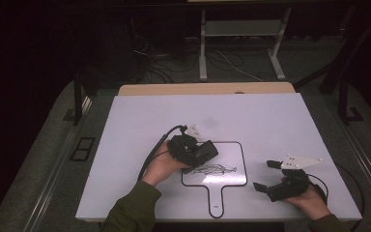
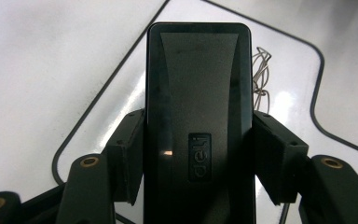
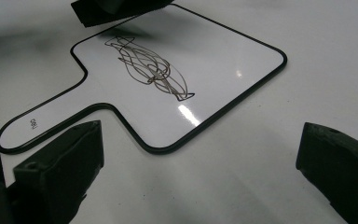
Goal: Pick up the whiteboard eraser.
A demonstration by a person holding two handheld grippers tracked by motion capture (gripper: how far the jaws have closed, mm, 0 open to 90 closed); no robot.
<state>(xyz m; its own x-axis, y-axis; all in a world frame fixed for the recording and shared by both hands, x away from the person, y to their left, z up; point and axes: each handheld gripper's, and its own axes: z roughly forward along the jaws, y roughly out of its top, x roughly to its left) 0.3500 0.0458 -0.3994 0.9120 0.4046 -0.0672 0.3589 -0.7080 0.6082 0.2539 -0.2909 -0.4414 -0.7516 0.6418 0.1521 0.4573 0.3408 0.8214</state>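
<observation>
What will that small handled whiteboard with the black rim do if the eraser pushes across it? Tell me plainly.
The small handled whiteboard with the black rim lies flat and unheld on the smooth white table, so it will probably slide under a wipe. Its glossy face suggests it is slippery. It looks thin and stiff, likely light. The open right claw could steady it while the left claw presses the black eraser.

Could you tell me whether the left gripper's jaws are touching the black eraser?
Touching: in the left gripper view, both pads press the black eraser's sides.
</observation>
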